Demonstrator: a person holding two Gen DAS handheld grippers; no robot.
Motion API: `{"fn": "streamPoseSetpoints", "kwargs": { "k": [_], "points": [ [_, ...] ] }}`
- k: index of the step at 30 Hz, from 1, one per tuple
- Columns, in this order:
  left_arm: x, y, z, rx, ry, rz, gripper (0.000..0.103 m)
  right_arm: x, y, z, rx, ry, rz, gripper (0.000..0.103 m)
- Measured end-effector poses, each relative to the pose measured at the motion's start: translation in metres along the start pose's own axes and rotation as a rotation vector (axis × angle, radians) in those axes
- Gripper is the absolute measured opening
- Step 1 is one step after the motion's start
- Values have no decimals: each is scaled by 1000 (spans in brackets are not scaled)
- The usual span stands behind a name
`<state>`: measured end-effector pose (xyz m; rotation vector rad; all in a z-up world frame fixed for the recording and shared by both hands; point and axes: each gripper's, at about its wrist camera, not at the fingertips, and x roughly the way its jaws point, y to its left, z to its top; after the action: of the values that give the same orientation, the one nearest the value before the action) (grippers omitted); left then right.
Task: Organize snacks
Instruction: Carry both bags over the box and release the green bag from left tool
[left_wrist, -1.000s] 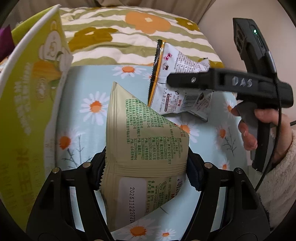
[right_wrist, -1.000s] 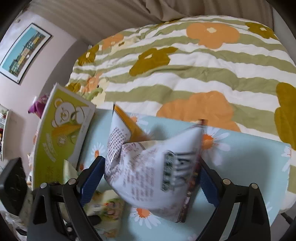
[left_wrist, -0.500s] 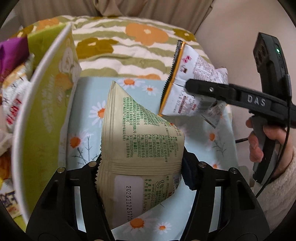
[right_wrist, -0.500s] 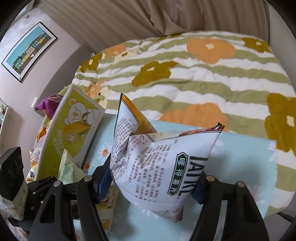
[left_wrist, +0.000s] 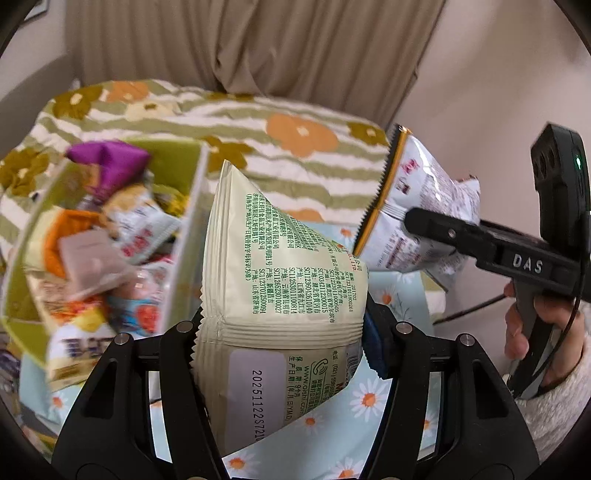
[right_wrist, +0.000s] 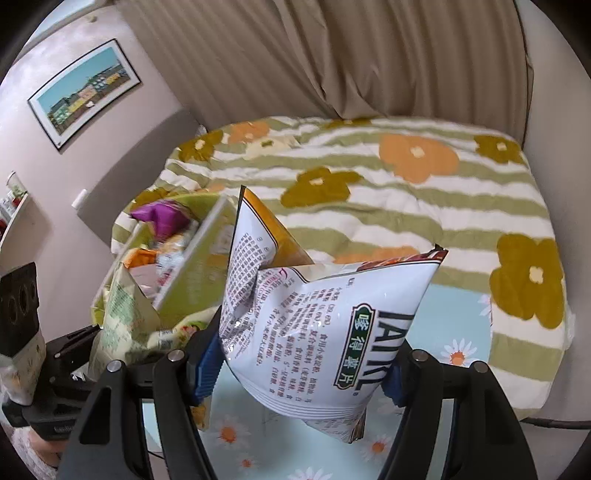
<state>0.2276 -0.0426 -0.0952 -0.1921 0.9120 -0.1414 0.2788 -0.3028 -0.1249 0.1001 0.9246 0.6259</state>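
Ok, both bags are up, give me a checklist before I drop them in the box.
1. Left gripper shut on the beige bag: ok.
2. Right gripper shut on the white bag: ok.
3. Bags apart from each other: ok, a gap shows in the left view.
4. Box open at the top: ok.
5. Room in the box: cannot tell; the snacks already pile high.
6. Either bag over the opening: not ok, both are beside the box, over the daisy cloth.
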Motion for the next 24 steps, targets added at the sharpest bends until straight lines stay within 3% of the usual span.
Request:
{"fn": "streamPoseSetpoints", "kwargs": {
  "k": [9, 15, 24],
  "points": [
    [-73, 60, 26, -50, -136, 14, 57, -31, 63, 21, -36, -89, 29, 66],
    [-95, 128, 51, -88, -161, -14, 57, -21, 112, 37, -27, -126, 36, 66],
    [-58, 228, 88, -143, -98, -81, 59, 26, 176, 49, 21, -110, 23, 66]
  ]
}}
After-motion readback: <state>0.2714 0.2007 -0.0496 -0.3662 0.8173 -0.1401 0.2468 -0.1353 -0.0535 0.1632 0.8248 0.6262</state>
